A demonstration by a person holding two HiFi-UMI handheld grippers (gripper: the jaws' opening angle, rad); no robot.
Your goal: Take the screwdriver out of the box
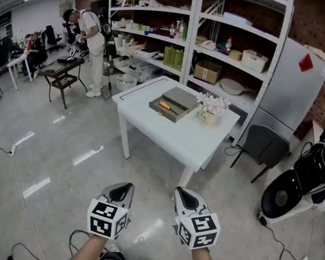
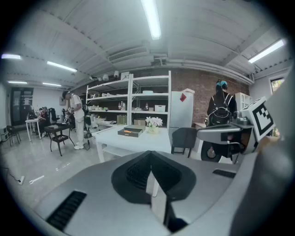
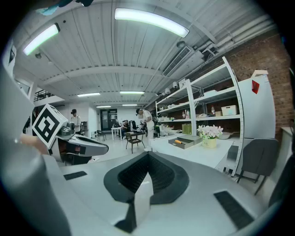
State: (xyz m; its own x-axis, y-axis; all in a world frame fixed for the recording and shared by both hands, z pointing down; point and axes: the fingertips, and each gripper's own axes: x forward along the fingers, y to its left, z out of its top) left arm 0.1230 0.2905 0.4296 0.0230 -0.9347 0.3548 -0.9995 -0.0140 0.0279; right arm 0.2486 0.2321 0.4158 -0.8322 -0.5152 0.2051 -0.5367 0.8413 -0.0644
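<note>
My left gripper (image 1: 124,187) and right gripper (image 1: 183,193) are both closed and empty, well apart from the box (image 1: 173,103) holding the screwdriver (image 1: 165,105).

Big grey left claw (image 2: 152,175) low in front, jaws pressed together, nothing between them. Far ahead, a white square bench (image 2: 138,142) with a flat grey box (image 2: 131,132) on top and a tiny streak of an orange screwdriver (image 2: 126,130) inside. Just beside the box, a small pot of pale flowers (image 2: 153,123). Dark grey chair (image 2: 184,138) next to the bench. Tall white shelves (image 2: 131,99) behind. Off to the right, the grey right claw (image 2: 205,134) with its black-and-white marker cube (image 2: 259,116).
</note>
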